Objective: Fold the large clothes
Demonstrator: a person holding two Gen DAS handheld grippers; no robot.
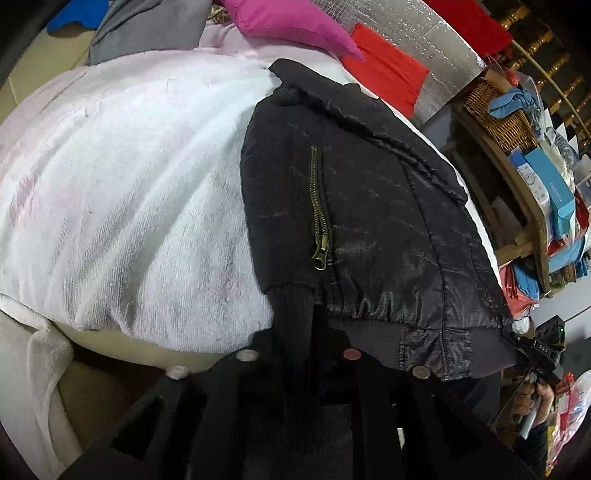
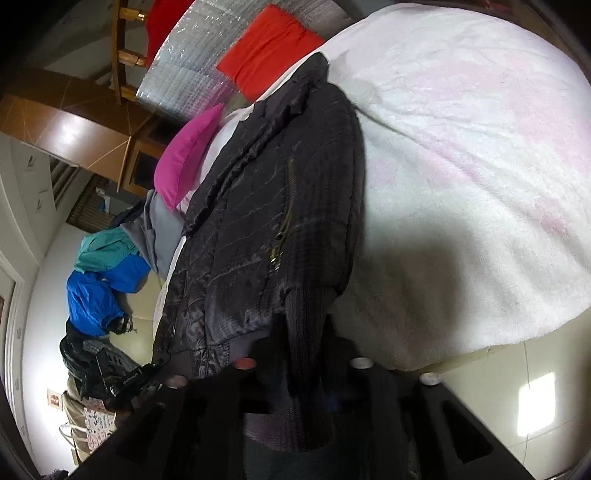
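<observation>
A black quilted jacket (image 1: 369, 206) with a brass sleeve zipper (image 1: 319, 210) lies folded on a white fluffy blanket (image 1: 129, 177). My left gripper (image 1: 295, 354) is shut on the jacket's black ribbed cuff (image 1: 291, 317) at the near hem. In the right wrist view the same jacket (image 2: 258, 229) lies on the blanket (image 2: 461, 166). My right gripper (image 2: 303, 369) is shut on the ribbed cuff (image 2: 306, 317) and hem. The right gripper also shows in the left wrist view (image 1: 535, 350), at the jacket's right hem corner.
A magenta pillow (image 1: 288, 22), a red cushion (image 1: 384, 70) and a grey garment (image 1: 147, 29) lie at the far end. A cluttered wooden shelf (image 1: 517, 184) with a wicker basket (image 1: 495, 110) stands to the right. Blue and teal clothes (image 2: 99, 280) lie beside the bed.
</observation>
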